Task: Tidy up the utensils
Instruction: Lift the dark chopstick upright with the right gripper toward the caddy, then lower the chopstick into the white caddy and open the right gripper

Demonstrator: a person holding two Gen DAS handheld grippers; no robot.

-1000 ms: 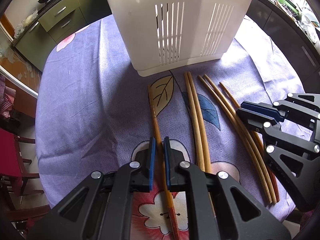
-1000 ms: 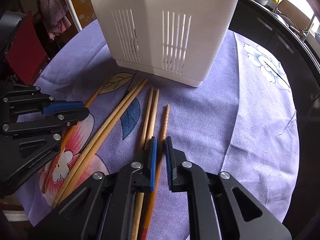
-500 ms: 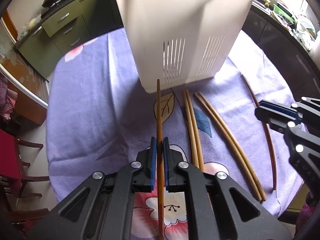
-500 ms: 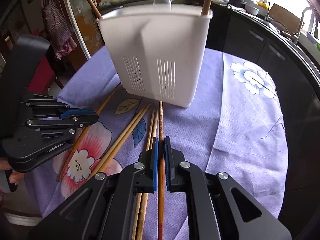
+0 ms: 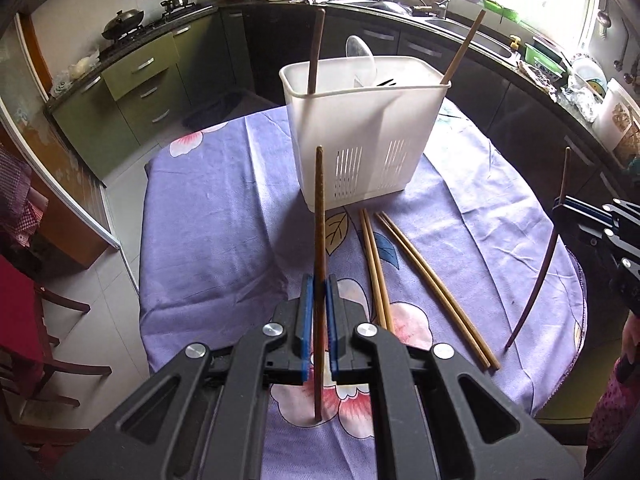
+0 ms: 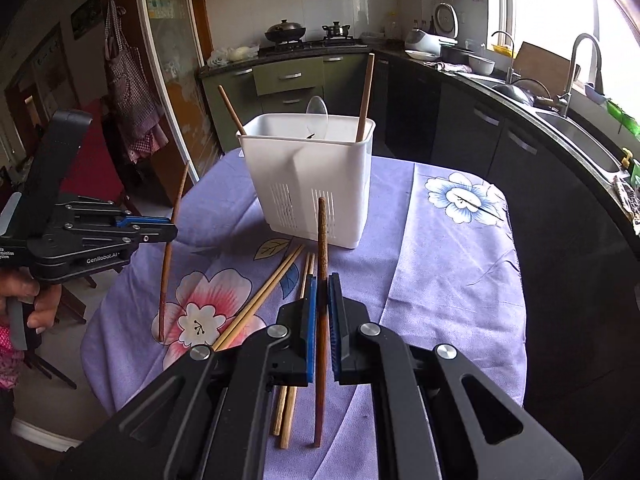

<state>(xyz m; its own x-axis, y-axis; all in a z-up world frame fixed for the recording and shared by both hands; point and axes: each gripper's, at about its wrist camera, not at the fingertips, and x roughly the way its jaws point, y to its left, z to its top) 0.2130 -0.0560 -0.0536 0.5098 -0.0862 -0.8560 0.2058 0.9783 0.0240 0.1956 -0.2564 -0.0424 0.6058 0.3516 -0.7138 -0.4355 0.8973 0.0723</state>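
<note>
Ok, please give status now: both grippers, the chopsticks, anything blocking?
Left gripper shut on a dark chopstick. Right gripper shut on another. Four pale chopsticks lie on the cloth. Holder ahead, path clear.

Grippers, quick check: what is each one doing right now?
Left gripper: closed on a dark brown chopstick, lifted off the table.
Right gripper: closed on another brown chopstick, also lifted.
</note>
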